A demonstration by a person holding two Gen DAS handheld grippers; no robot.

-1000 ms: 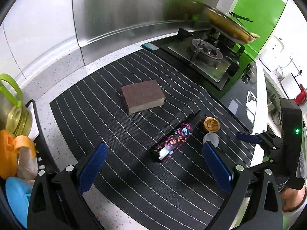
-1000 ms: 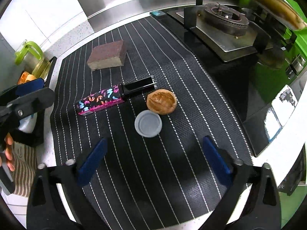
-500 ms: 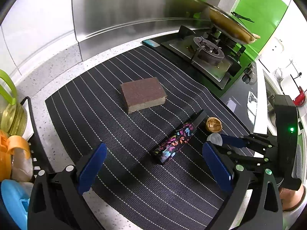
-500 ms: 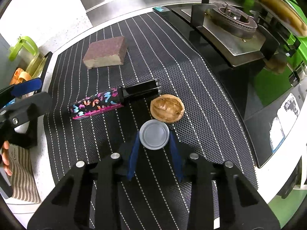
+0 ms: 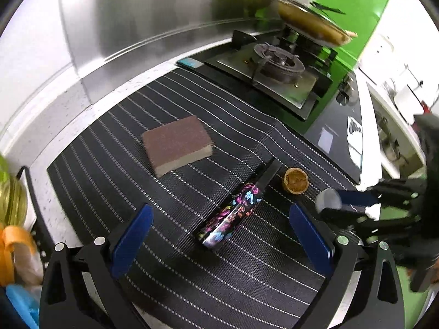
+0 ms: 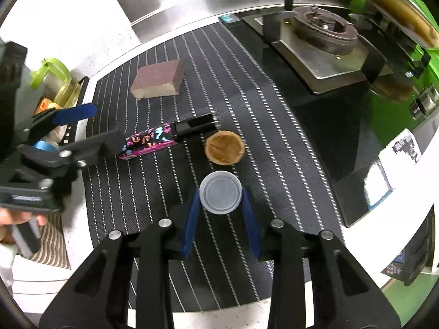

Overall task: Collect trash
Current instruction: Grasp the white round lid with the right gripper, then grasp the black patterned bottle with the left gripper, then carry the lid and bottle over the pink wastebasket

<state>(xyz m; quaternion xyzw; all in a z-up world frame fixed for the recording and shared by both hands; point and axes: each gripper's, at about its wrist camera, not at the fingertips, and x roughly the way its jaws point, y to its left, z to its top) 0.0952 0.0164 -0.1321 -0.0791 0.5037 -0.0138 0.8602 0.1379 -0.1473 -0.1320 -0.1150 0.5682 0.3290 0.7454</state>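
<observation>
Kitchen counter, items as seen, placed with reference to the striped black mat (image 6: 274, 115) that covers the worktop. Right gripper (image 6: 221, 205): blue fingers (image 6: 190, 219) drawn in and pinching a round translucent plastic lid (image 6: 221, 196) by its rim; in the left wrist view the lid (image 5: 328, 199) shows held clear of the mat's surface, over the mat's edge nearest the person. Left gripper (image 5: 219, 235): fingers (image 5: 133, 235) spread wide, holding nothing, poised over the mat's near portion. Walnut half-shell (image 6: 225, 148): brown, hollow side up, lying on the mat just beyond the held lid, apart from it. Colourful printed wrapper box (image 6: 149, 141) with a black end section (image 6: 194, 124): long and narrow, flat on the mat's middle, its black end near the shell; in the left wrist view it (image 5: 233, 213) lies between the open fingers, farther out. Sponge block (image 5: 177, 142): reddish-brown top, pale underside, on the mat's far half, well apart from the other pieces. Gas burner (image 6: 323, 31) on a steel hob: off the mat's far right edge. Pan (image 5: 312, 22): above the hob, beyond the burner. Steel backsplash (image 5: 142, 11): along the wall behind the mat. Green-handled jug (image 6: 53, 78) and mixed containers: off the mat's left edge, details blurred.
</observation>
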